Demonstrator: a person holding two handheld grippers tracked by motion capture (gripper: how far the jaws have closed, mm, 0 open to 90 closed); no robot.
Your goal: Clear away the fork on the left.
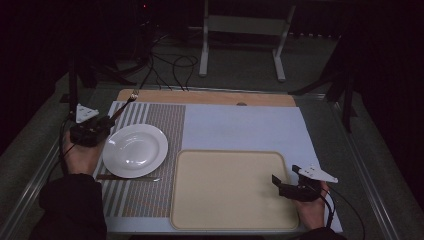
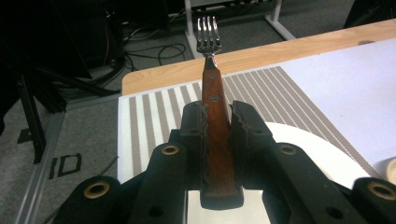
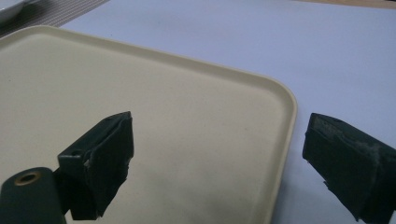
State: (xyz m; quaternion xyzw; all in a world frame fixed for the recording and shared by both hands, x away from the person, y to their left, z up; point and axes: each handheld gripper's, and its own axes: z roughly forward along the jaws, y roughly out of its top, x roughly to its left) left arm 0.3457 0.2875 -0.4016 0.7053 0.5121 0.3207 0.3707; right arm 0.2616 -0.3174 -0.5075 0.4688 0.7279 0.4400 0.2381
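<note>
A wooden-handled fork [image 2: 212, 107] is being clamped between the closed jaws of the left gripper [image 1: 91, 131], its tines pointing away toward the far left corner of the table [image 1: 210, 96], above the striped placemat [image 1: 150, 195]. Just beside that gripper, a white plate [image 1: 135, 150] is being carried by the placemat near the table's left edge, with a knife [image 1: 127, 177] lying along the plate's near rim. The right gripper [image 1: 289, 184] is being held over the right edge of the beige tray [image 1: 230, 192], near the table's near right corner; its jaws are being kept wide apart, with nothing gripped between them, one over the tray and one over the pale blue mat [image 3: 261, 42].
</note>
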